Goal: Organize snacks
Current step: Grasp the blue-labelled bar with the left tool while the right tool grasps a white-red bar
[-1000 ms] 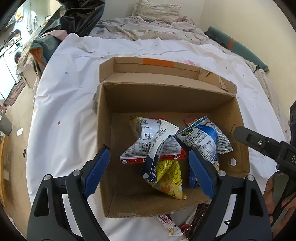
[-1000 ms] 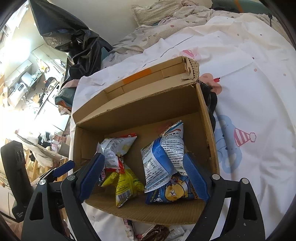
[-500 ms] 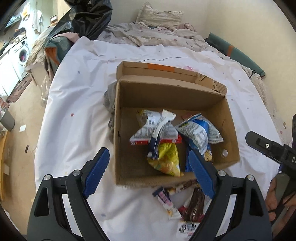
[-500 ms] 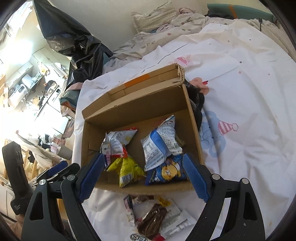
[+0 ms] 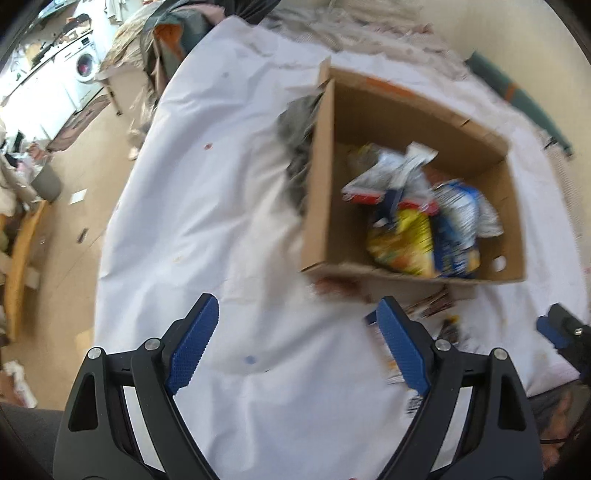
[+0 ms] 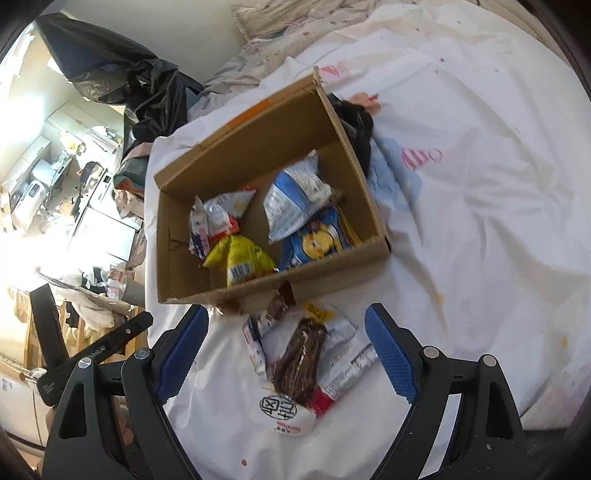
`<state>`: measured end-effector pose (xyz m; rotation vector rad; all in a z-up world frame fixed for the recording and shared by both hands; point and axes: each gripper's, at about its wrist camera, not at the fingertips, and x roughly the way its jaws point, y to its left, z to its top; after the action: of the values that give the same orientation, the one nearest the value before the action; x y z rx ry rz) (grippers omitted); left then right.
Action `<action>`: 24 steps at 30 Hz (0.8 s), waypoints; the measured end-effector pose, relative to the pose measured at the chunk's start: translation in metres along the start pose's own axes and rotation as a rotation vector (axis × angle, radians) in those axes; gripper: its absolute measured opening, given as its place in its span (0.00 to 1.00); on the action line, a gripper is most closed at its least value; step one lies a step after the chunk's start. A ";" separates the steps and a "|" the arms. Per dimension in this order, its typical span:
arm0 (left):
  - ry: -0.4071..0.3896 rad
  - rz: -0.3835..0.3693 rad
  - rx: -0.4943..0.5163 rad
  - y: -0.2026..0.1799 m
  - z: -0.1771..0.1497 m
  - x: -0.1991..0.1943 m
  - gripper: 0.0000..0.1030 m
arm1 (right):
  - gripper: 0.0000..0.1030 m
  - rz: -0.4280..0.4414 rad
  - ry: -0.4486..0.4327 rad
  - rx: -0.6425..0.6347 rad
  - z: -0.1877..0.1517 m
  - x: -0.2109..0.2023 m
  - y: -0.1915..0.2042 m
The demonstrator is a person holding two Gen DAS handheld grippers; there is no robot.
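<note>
An open cardboard box (image 5: 317,192) (image 6: 184,184) sits on a white sheet and holds several snack packs, among them a yellow bag (image 6: 240,258) (image 5: 402,236) and blue-and-white bags (image 6: 295,192) (image 5: 458,221). In front of the box lies a loose pile: a brown wrapped snack (image 6: 299,362), silver packets (image 6: 347,362) and a white round packet (image 6: 284,413). My right gripper (image 6: 284,339) stands open over this pile, touching nothing. My left gripper (image 5: 295,332) is open over bare sheet, left of the blurred pile (image 5: 432,310).
The white sheet (image 6: 461,221) covers a bed whose left edge (image 5: 107,258) drops to the floor. A black plastic bag (image 6: 122,74) and crumpled bedding (image 6: 280,22) lie behind the box. Dark cloth (image 6: 354,122) lies against the box's right side. Furniture and clutter crowd the far left.
Both grippers have pulled back from over the box toward the near side, so the loose pile in front of it has come into view. The left view swung leftward. Both stayed open.
</note>
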<state>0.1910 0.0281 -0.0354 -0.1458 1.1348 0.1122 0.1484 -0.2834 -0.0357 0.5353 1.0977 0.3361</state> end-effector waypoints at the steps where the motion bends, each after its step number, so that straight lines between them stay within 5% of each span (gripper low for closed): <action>1: 0.014 -0.005 0.001 0.000 -0.002 0.004 0.83 | 0.87 -0.006 0.006 0.004 0.000 0.002 -0.001; 15: 0.198 -0.108 0.062 -0.074 -0.042 0.072 0.80 | 0.87 -0.043 0.052 0.045 0.001 0.020 -0.012; 24: 0.264 -0.071 0.142 -0.094 -0.055 0.093 0.15 | 0.86 -0.062 0.058 0.084 0.000 0.017 -0.027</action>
<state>0.1957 -0.0726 -0.1374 -0.0757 1.3952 -0.0532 0.1560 -0.2970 -0.0634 0.5673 1.1861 0.2537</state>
